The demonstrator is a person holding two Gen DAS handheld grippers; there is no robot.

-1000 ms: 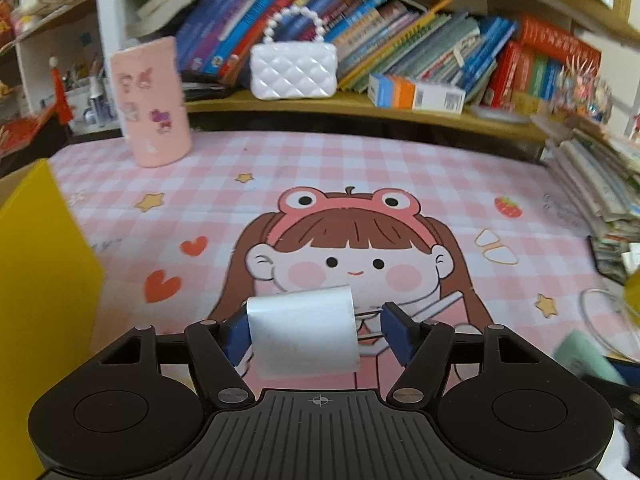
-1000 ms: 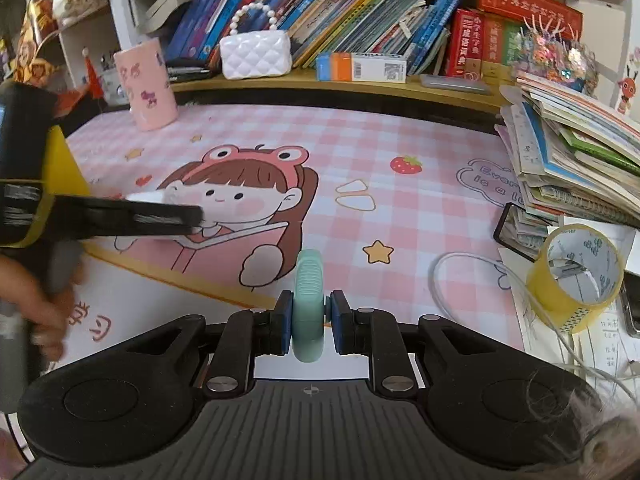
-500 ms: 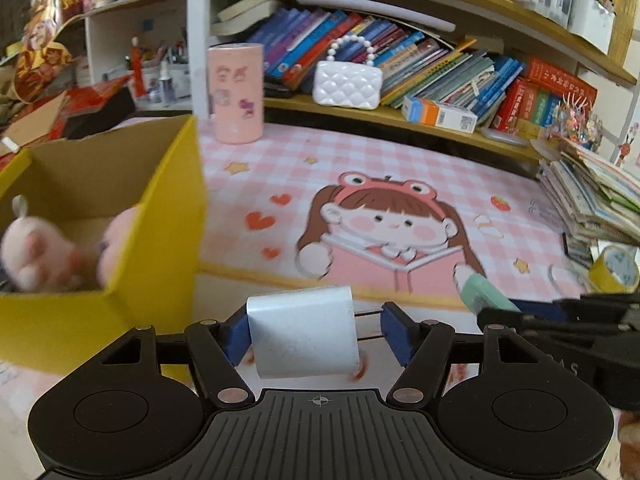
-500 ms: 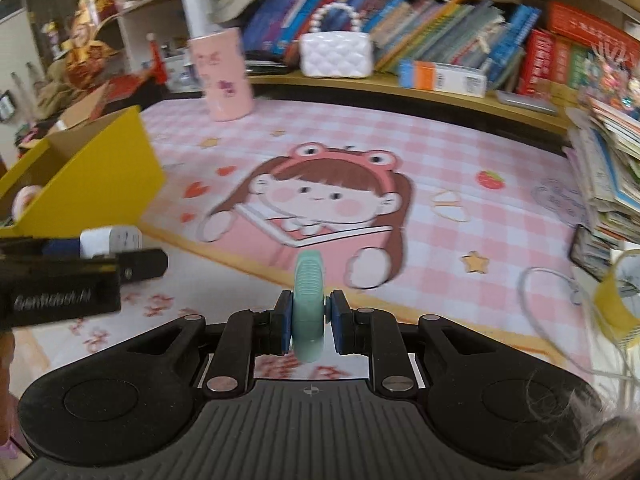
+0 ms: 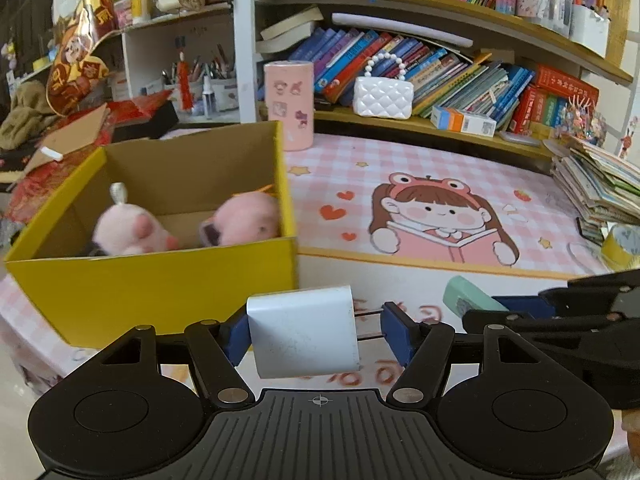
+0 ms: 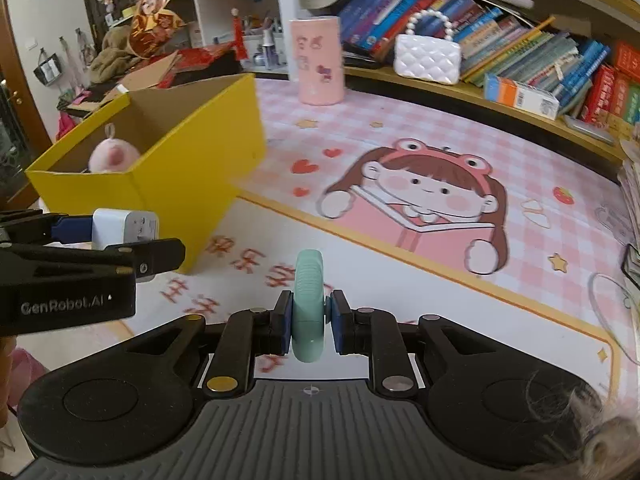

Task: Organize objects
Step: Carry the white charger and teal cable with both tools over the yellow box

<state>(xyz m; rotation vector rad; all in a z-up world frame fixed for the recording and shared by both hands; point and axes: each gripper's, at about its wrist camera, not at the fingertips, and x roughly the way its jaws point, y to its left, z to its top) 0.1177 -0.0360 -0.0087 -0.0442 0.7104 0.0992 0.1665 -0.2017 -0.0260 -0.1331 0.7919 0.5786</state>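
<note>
My left gripper (image 5: 314, 330) holds a white charger block (image 5: 302, 330) above the desk mat, just right of a yellow cardboard box (image 5: 152, 280). The block touches the left pad, with a gap to the right pad. Two pink plush toys (image 5: 132, 232) lie in the box. My right gripper (image 6: 308, 320) is shut on a flat mint-green object (image 6: 307, 304), held on edge. The left gripper and charger also show in the right wrist view (image 6: 124, 226), beside the box (image 6: 188, 184).
A pink cylinder (image 5: 289, 104), a white quilted purse (image 5: 383, 96) and rows of books (image 5: 460, 76) stand at the back. A book stack (image 5: 596, 184) and a yellow tape roll (image 5: 622, 246) sit at right. The cartoon mat (image 5: 440, 208) covers the desk.
Both grippers have swung left and risen with their objects. The yellow box has come fully into view with the plush toys inside.
</note>
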